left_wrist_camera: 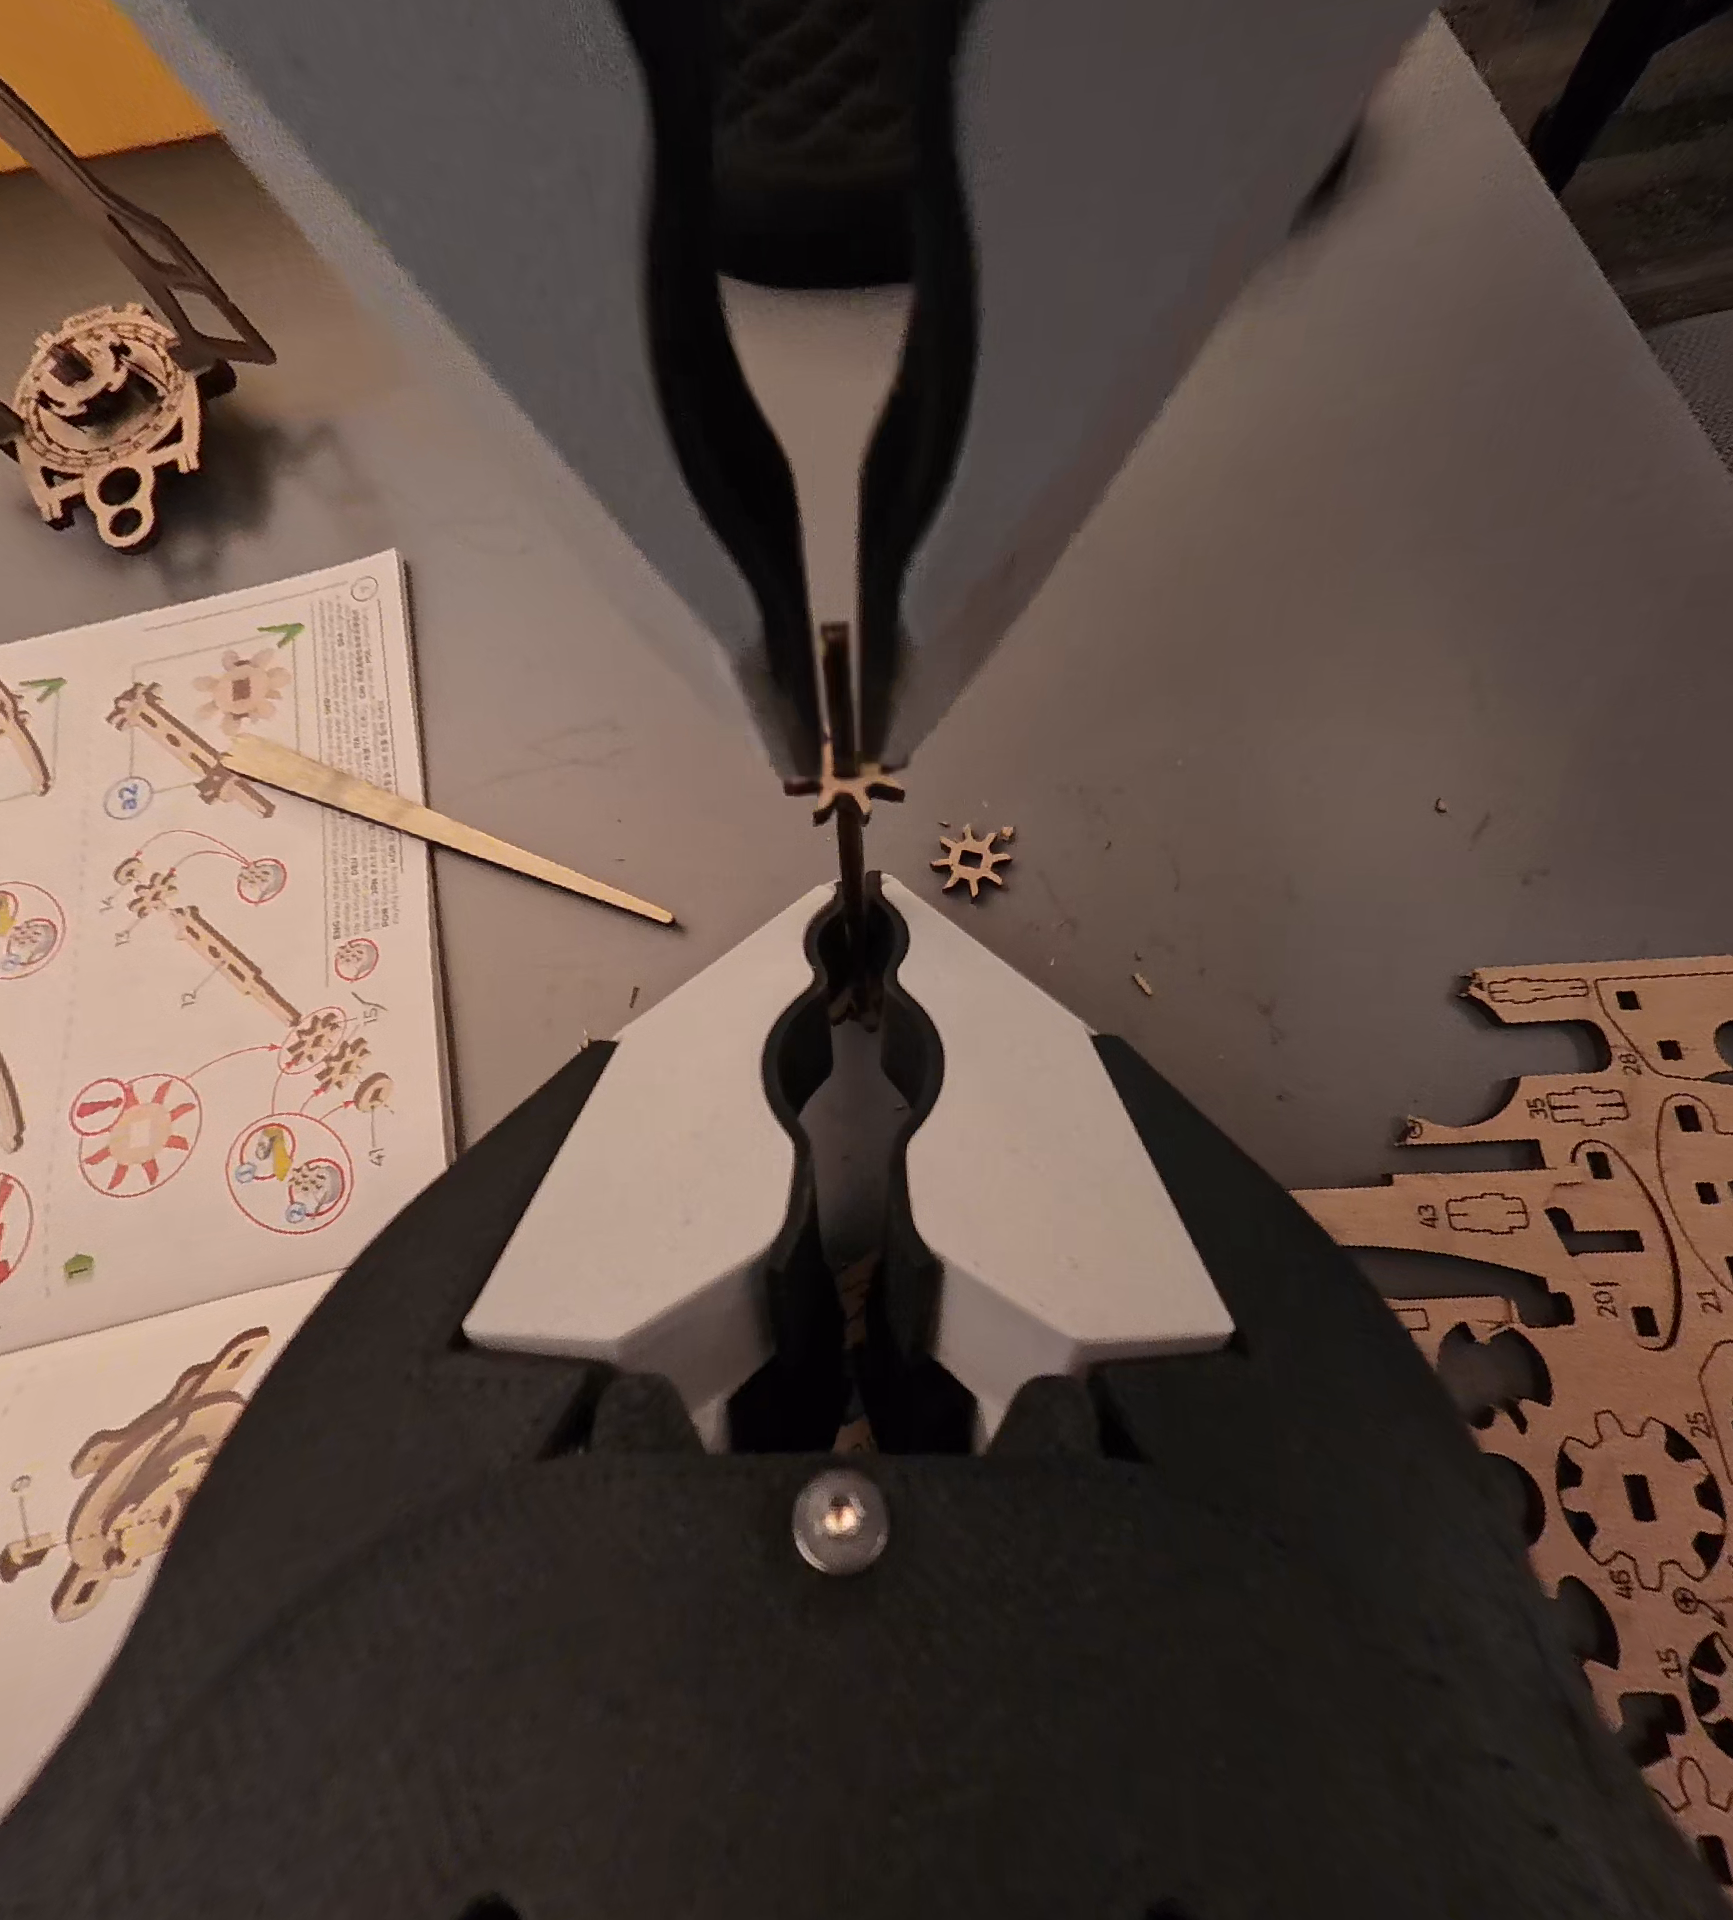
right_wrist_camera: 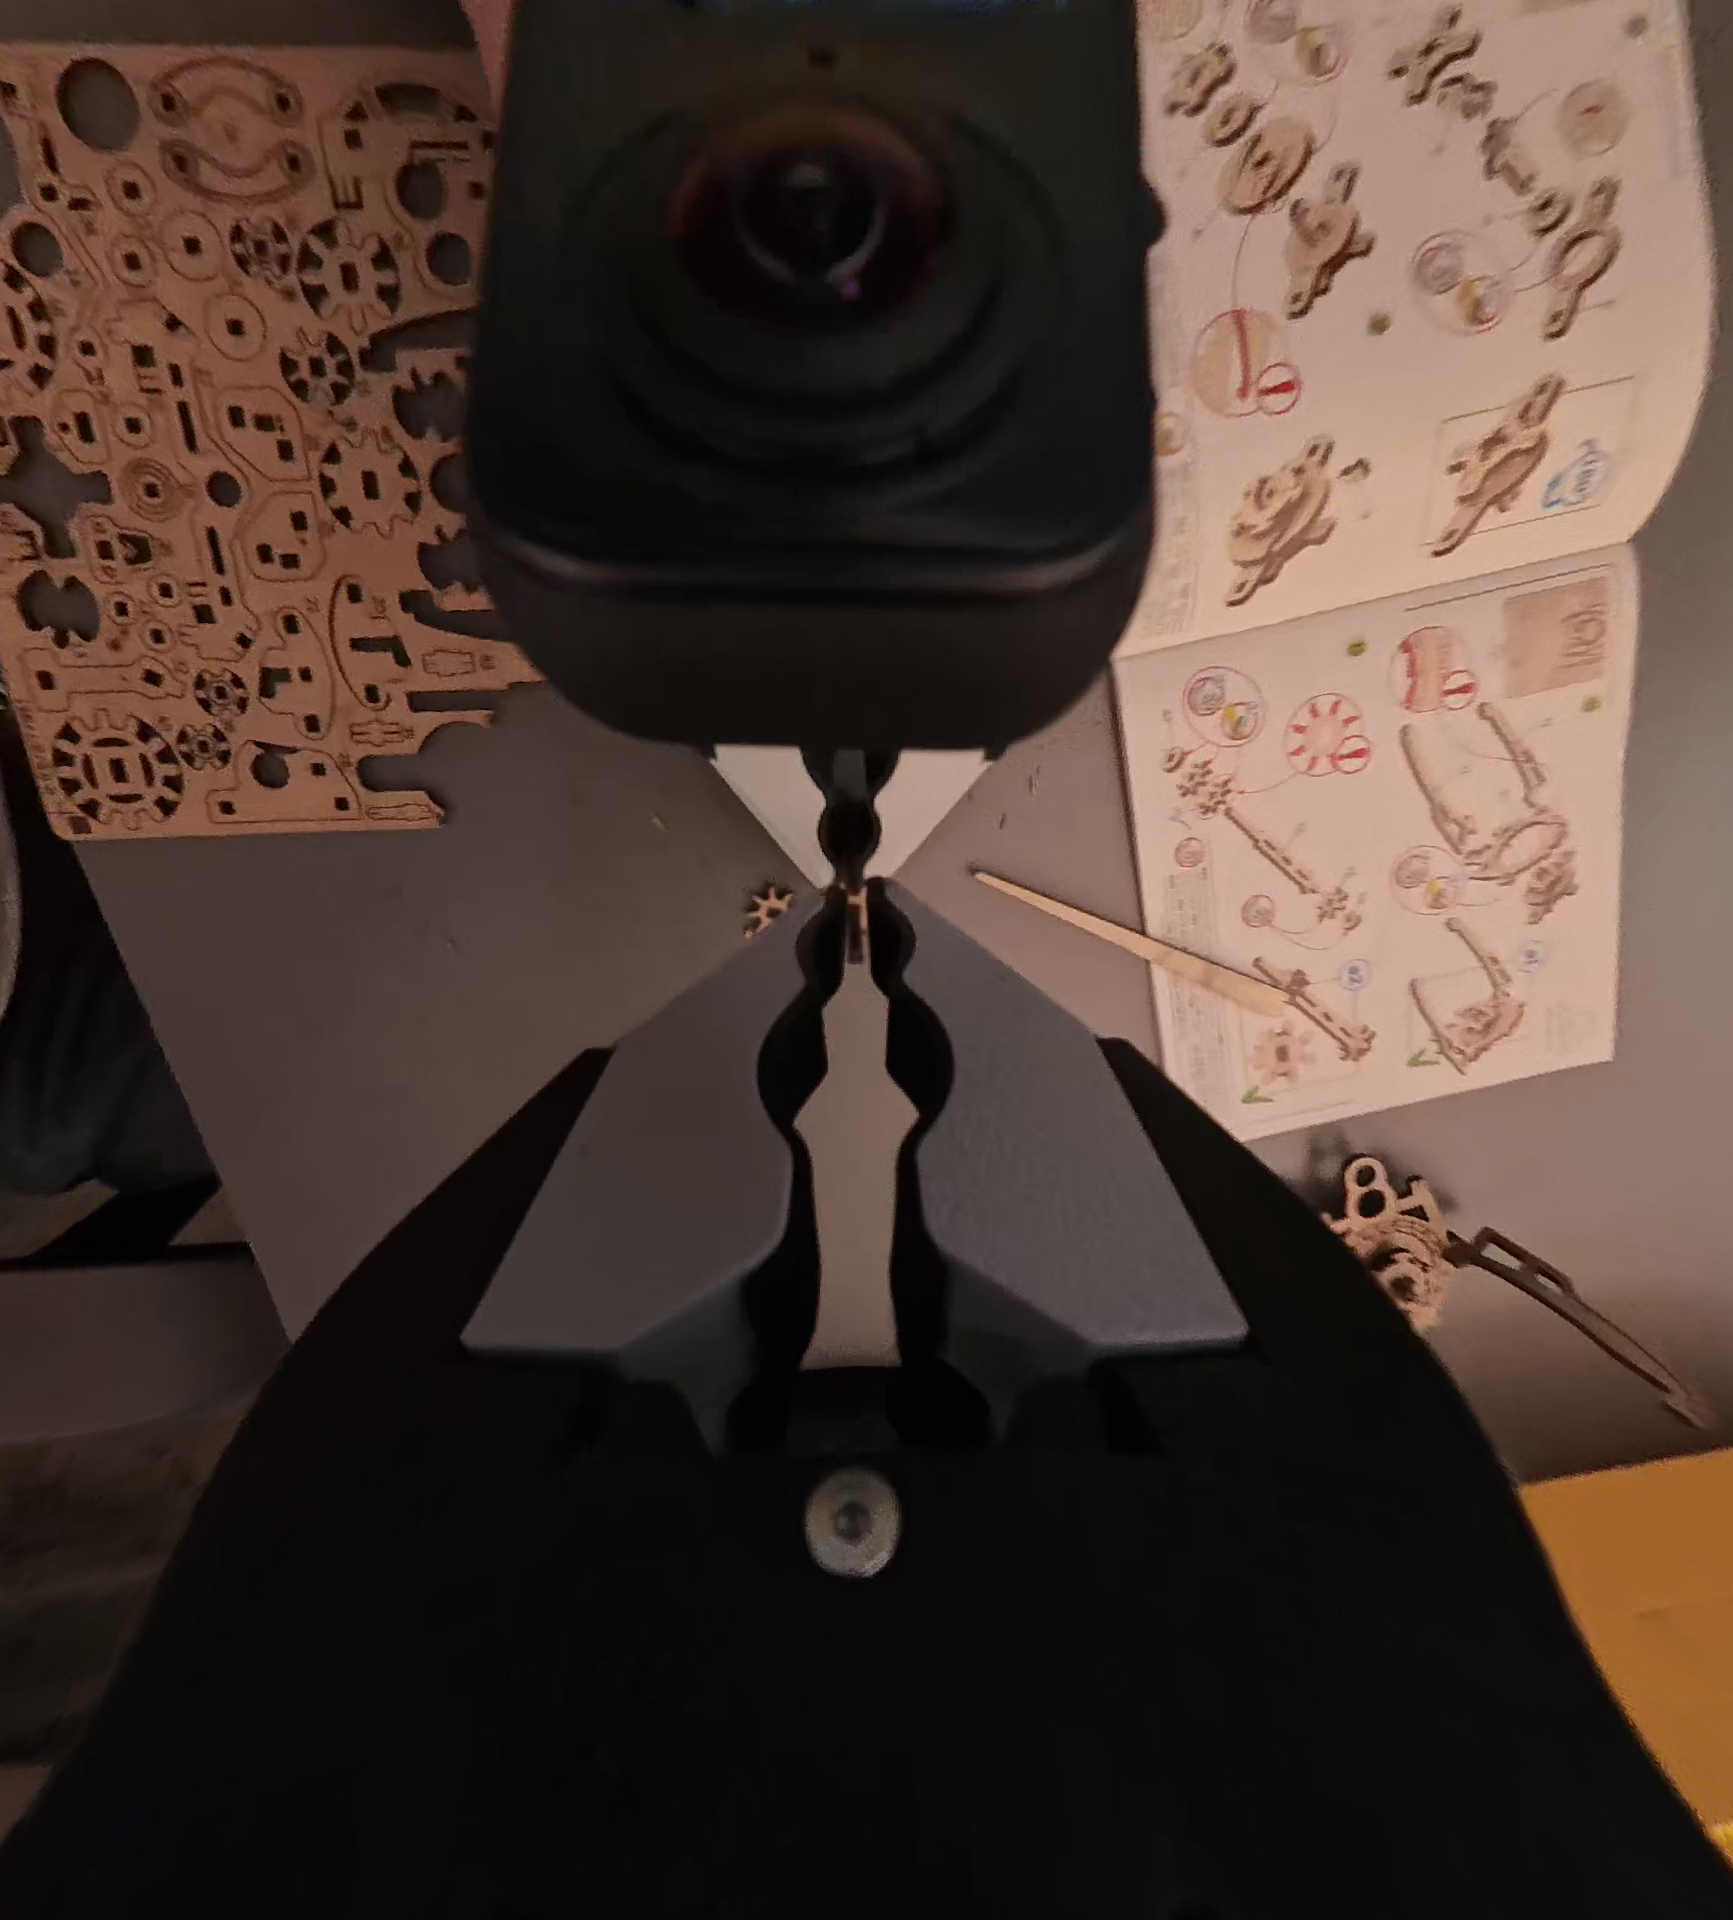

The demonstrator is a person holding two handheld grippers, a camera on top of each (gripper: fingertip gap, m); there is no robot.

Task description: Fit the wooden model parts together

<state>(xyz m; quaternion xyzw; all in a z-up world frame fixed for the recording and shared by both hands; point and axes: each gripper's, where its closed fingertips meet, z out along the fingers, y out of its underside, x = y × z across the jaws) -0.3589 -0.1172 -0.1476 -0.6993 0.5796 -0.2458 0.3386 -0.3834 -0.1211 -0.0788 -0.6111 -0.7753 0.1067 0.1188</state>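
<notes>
Wooden stick (left_wrist_camera: 849, 904) sits up off the table, pinched at its near end by the left gripper (left_wrist_camera: 854, 896). A little gear (left_wrist_camera: 849, 792) rides on it, squeezed by the right gripper (right_wrist_camera: 854, 906), I think; that view is blurry. Push crooked and the thin stick could snap, or the gear could pop off beside the spare gear (left_wrist_camera: 973, 858).

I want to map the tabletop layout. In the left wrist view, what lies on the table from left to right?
Instruction booklet → wooden pointed stick → small gear on the shaft held between the two grippers → loose small gear → laser-cut wooden parts sheet.
</notes>
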